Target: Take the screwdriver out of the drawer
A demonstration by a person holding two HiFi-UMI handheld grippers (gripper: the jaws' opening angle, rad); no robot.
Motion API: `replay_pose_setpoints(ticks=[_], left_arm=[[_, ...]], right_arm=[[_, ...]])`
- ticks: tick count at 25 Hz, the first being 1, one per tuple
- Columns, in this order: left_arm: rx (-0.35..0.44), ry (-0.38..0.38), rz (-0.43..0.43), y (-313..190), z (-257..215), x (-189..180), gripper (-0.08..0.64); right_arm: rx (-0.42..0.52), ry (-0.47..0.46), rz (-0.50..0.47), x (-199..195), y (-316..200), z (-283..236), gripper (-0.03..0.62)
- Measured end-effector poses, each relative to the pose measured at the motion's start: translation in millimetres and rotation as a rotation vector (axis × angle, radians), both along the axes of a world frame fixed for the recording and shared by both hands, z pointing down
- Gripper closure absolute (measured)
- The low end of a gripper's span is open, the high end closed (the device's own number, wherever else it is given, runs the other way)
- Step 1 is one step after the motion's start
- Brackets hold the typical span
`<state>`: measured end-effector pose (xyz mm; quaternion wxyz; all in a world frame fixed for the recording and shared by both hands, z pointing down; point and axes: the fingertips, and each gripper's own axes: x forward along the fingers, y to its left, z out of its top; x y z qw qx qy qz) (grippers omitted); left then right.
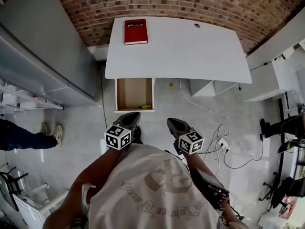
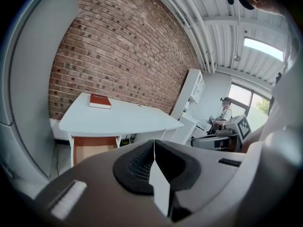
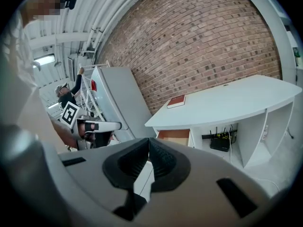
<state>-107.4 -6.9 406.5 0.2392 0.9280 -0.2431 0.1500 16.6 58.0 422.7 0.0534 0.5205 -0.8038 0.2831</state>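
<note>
The desk's wooden drawer (image 1: 131,92) stands pulled open under the left end of the white desk (image 1: 190,46). A small yellow-handled screwdriver (image 1: 146,107) lies inside it at the near right corner. My left gripper (image 1: 134,115) hovers just short of the drawer's front, jaws shut and empty. My right gripper (image 1: 171,123) is beside it to the right, over the floor, also shut and empty. In the left gripper view the shut left gripper (image 2: 154,143) points at the open drawer (image 2: 93,145). From the right gripper (image 3: 148,142) the drawer (image 3: 174,135) shows partly.
A red book (image 1: 136,31) lies on the desk's far left corner. White cables (image 1: 209,123) and a power strip (image 1: 222,143) trail over the floor at the right. A grey cabinet (image 1: 43,46) stands at the left, where a person's legs (image 1: 28,135) show. A router (image 3: 219,143) sits under the desk.
</note>
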Motion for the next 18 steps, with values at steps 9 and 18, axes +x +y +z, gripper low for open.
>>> replay_pose_setpoints(ticks=[9, 18], left_arm=[[0.013, -0.019, 0.067, -57, 4, -17, 0.551], [0.022, -0.024, 0.163, -93, 8, -19, 0.551]], right_arm=[[0.003, 0.009, 0.059, -15, -52, 0, 0.586], [-0.007, 0.012, 0.154, -19, -81, 5, 0.586]])
